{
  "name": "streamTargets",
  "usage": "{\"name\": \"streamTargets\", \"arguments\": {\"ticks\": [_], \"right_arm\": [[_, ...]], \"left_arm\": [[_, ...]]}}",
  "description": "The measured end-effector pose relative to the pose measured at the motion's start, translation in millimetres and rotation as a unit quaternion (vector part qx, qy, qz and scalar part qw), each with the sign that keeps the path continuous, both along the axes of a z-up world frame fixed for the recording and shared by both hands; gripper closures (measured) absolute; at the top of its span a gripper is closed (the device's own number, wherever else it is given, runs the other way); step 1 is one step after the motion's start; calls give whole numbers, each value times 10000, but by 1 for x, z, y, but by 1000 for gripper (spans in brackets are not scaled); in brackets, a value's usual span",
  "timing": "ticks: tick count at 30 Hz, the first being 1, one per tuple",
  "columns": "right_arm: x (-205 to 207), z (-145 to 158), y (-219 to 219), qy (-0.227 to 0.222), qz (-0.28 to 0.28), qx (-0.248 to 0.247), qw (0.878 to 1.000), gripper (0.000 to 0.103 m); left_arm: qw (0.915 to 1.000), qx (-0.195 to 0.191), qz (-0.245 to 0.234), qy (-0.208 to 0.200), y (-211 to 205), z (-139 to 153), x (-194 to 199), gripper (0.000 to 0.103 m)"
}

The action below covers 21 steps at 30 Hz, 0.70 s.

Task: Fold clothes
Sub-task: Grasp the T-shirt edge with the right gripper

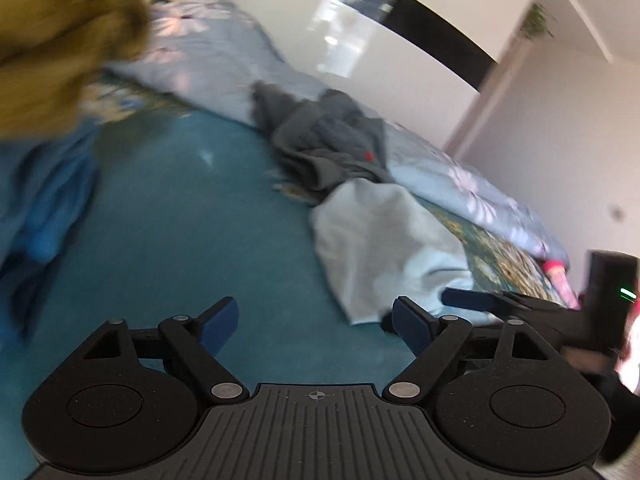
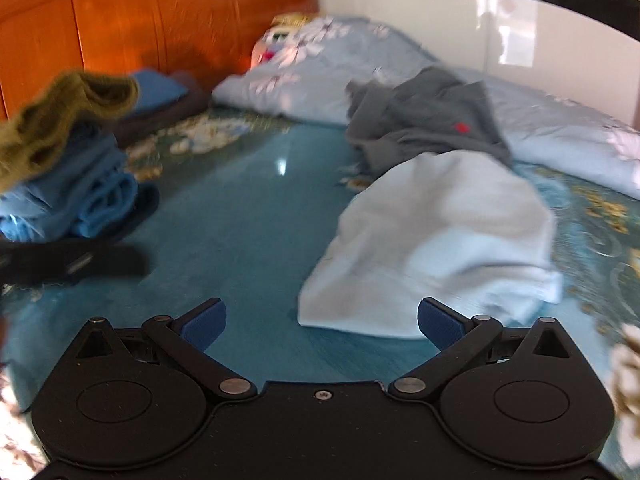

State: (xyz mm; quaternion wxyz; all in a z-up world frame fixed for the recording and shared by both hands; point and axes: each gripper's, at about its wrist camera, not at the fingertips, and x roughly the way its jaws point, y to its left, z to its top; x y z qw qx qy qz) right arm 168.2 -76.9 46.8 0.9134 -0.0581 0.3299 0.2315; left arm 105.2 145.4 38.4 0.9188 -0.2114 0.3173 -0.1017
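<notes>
Glossy wooden headboard, satiny bedspread

Your bed cover is plain teal at frame centre, turning to a gold-and-white floral border at right. The pale blue garment lies centre-right, with the dark grey garment and its small red mark above it. The quilt at upper centre is light blue with pinkish-white flowers. At left you see an olive-green knit over mid-blue folded cloth. The headboard at upper left is orange-brown wood. Your finger pads are dark blue on black.
</notes>
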Motion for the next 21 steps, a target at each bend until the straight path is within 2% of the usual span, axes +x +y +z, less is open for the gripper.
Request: {"name": "streamTargets", "arguments": {"ticks": [4, 7, 9, 11, 13, 14, 15, 18, 21], "right_arm": [[26, -19, 24, 183, 10, -328, 9993, 12], [33, -33, 34, 297, 49, -652, 9974, 23], [35, -41, 39, 313, -8, -945, 9950, 36], [36, -43, 38, 253, -78, -974, 9949, 39], [37, -40, 35, 204, -179, -1018, 9944, 62], [39, -38, 34, 147, -242, -1100, 9935, 93], [41, -35, 31, 117, -325, -1191, 9923, 98], [43, -21, 7, 38, -679, -1012, 9925, 99], [36, -1, -32, -290, -1262, -822, 9882, 99]], "left_arm": [[9992, -225, 241, 217, 25, -8, -20, 19], [9991, -215, 242, 288, 33, -9, -36, 19], [9989, -247, 258, 313, 36, -10, -39, 19], [9984, -355, 290, 335, 37, -11, -39, 19], [9980, -465, 273, 343, 35, -11, -38, 19], [9978, -507, 248, 345, 34, -10, -38, 19], [9978, -533, 220, 334, 32, -10, -38, 19], [9982, -528, 125, 256, 27, -8, -41, 18], [9984, -483, 49, 288, 23, -8, -42, 18]]}}
